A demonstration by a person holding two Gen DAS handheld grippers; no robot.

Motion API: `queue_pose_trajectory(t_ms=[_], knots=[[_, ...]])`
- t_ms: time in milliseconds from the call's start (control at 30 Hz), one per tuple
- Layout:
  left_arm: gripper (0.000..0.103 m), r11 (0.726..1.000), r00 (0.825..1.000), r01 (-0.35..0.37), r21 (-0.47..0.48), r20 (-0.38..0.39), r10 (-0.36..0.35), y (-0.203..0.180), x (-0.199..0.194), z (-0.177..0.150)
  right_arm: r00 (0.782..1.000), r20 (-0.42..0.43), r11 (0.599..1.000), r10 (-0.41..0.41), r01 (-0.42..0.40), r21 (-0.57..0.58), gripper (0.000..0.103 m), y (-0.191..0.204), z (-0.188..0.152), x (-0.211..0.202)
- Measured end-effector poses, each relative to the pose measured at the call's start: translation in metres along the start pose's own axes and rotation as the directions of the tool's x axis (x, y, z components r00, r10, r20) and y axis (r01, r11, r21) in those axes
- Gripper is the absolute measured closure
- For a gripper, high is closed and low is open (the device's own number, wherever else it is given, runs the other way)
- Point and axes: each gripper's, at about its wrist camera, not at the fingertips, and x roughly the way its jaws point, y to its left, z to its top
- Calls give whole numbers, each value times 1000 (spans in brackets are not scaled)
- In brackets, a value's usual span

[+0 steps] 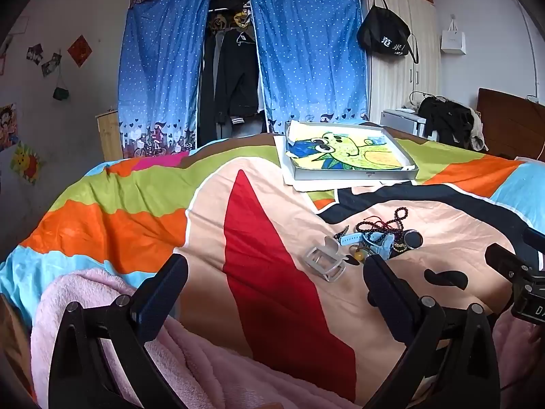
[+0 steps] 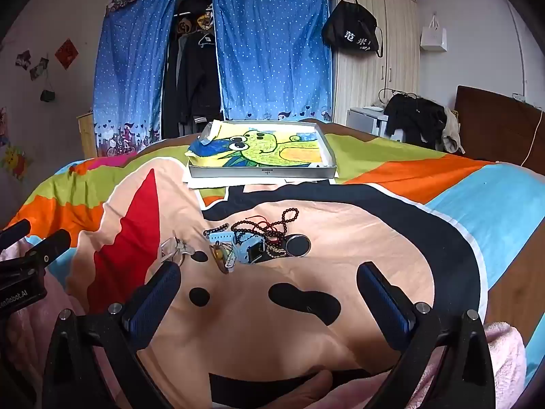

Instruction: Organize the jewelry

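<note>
A small pile of jewelry lies on the bedspread: dark bead strings (image 1: 391,220) (image 2: 272,225), a light blue watch (image 1: 371,240) (image 2: 247,247), a round black compact (image 1: 413,238) (image 2: 297,245) and an amber pendant (image 2: 219,255). A clear plastic case (image 1: 323,260) (image 2: 172,250) lies left of the pile. My left gripper (image 1: 276,272) is open and empty, with the pile just beyond its right finger. My right gripper (image 2: 269,283) is open and empty, a little short of the pile.
A shallow grey tray (image 1: 354,173) (image 2: 262,172) lined with a cartoon drawing sits further back on the bed. A pink fleece blanket (image 1: 102,306) bunches at the near edge. A blue curtained wardrobe (image 1: 238,61) and a white cabinet stand behind.
</note>
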Motion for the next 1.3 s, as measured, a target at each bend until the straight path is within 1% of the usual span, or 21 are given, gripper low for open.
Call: queue_pose_trajectory(t_ms=[1300], knots=[[2,1000,1000,5,1,0,-5,1,1,-2,1000,1,1000,0,0,1,0,0,-1,0]])
